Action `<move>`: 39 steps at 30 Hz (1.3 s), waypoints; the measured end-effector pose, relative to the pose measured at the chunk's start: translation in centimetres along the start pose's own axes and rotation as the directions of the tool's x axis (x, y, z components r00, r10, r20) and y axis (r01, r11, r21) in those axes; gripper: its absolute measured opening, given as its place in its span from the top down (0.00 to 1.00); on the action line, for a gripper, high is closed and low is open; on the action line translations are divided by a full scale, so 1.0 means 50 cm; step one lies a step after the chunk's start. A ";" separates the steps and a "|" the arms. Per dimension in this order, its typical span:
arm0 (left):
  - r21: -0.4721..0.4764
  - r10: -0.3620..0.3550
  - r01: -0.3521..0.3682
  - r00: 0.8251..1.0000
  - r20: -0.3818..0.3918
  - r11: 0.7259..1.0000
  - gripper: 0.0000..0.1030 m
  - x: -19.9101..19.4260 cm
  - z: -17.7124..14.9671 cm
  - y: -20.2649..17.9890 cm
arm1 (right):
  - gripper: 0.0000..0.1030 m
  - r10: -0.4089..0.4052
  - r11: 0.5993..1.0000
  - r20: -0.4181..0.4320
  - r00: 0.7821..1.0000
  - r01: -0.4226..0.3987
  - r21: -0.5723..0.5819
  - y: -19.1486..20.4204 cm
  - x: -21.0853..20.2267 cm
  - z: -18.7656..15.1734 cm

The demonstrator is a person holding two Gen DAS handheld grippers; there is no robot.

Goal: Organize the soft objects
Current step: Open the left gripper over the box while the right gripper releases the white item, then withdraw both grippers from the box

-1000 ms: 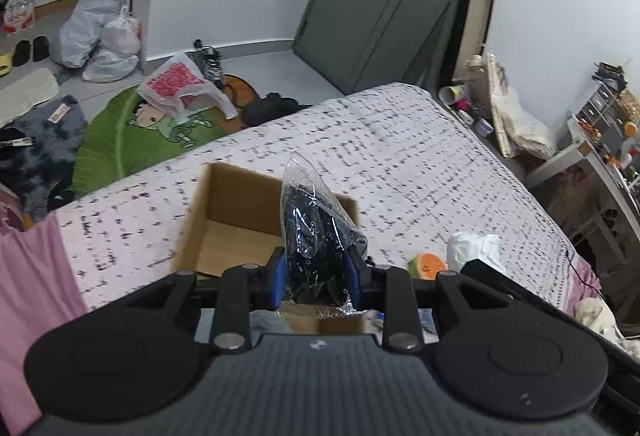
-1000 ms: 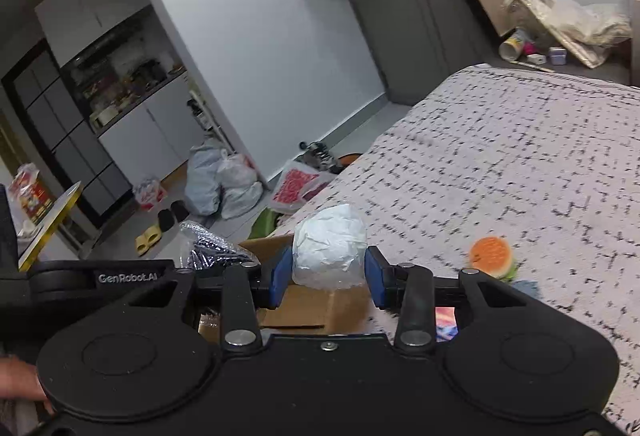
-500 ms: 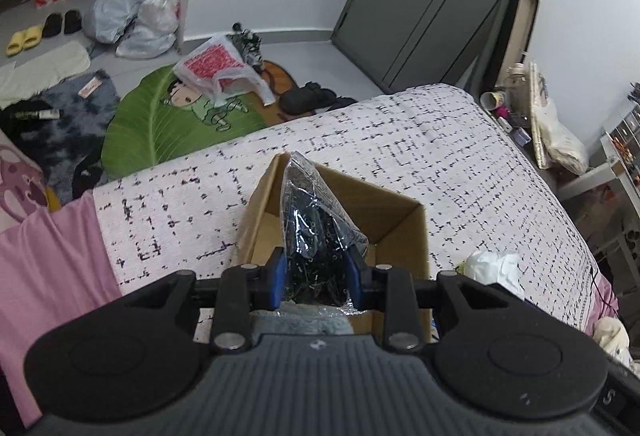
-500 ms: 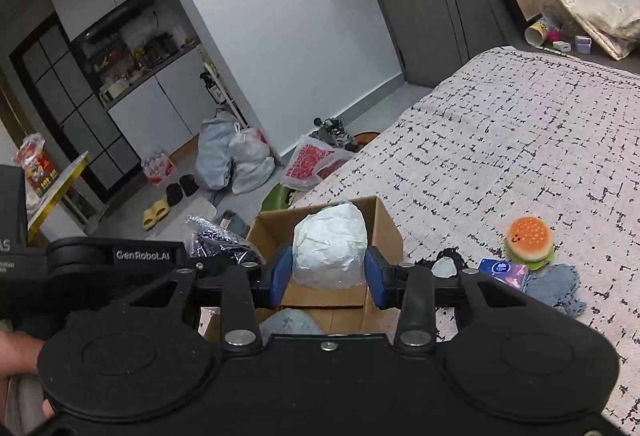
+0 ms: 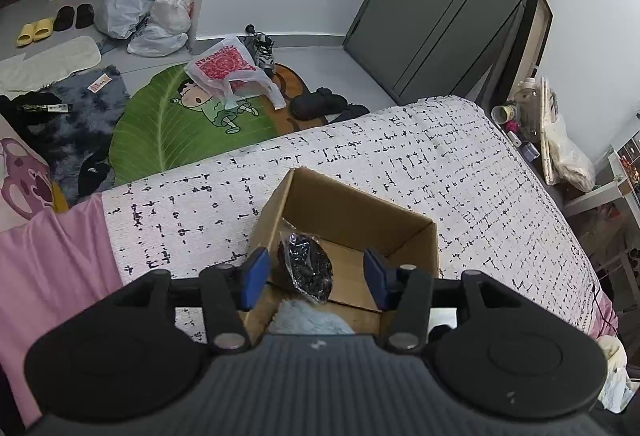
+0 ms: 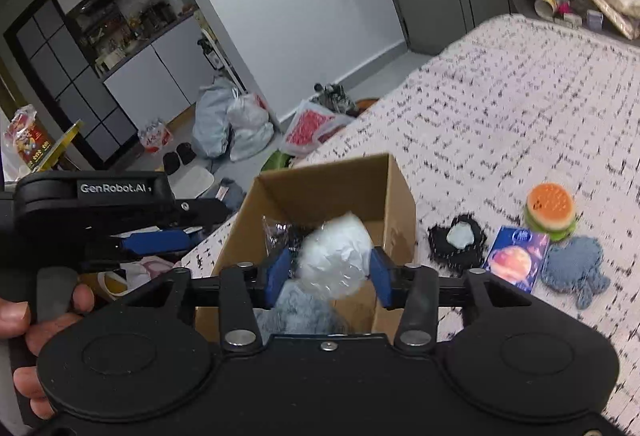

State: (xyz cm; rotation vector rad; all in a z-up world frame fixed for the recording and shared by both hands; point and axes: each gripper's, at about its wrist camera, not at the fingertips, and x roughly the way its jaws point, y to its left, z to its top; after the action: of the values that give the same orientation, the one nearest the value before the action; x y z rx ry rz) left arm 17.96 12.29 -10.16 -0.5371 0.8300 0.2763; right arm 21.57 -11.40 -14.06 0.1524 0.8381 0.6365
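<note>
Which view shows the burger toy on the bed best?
The right wrist view. There the burger toy lies in plain sight on the bedspread, right of the cardboard box, beside a blue packet. The left wrist view does not show it at all.

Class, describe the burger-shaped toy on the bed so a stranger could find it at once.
Start at the open cardboard box on the patterned bedspread. To its right lies a small cluster of items; the burger toy is farthest from the camera. It alone is round, with an orange top above green.
</note>
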 end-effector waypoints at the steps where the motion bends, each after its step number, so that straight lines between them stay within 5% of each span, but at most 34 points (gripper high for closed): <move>1: 0.005 0.005 -0.005 1.000 -0.003 1.000 0.48 0.000 -0.001 -0.002 | 0.47 0.001 1.000 -0.002 1.000 -0.001 0.003 0.000 -0.001 0.000; 5: 0.038 0.038 -0.038 0.999 -0.015 0.999 0.34 -0.003 -0.005 -0.016 | 0.22 -0.025 0.999 0.011 1.000 0.025 0.028 -0.009 -0.017 0.003; 10: 0.092 0.062 -0.060 0.998 -0.020 0.994 0.25 -0.010 -0.009 -0.041 | 0.18 -0.069 0.995 0.016 0.997 0.068 0.076 -0.042 -0.037 0.009; 14: 0.124 0.073 -0.070 0.997 -0.018 0.990 0.24 -0.016 -0.016 -0.069 | 0.06 -0.103 0.991 0.042 0.994 0.099 0.095 -0.061 -0.068 0.019; 27: 0.165 0.074 -0.071 0.997 -0.007 0.984 0.18 -0.024 -0.032 -0.157 | 0.03 -0.111 0.969 0.070 0.991 0.093 0.228 -0.177 -0.139 0.029; 39: 0.215 -0.004 0.019 0.998 -0.068 0.976 0.18 -0.001 -0.083 -0.262 | 0.03 -0.162 0.956 0.096 0.982 0.132 0.262 -0.252 -0.187 0.025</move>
State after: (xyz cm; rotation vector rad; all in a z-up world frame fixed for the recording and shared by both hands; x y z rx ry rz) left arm 21.04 -0.92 -7.91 -0.3489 0.9098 0.1552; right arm 23.69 -26.82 -11.81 0.3535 0.8072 0.3737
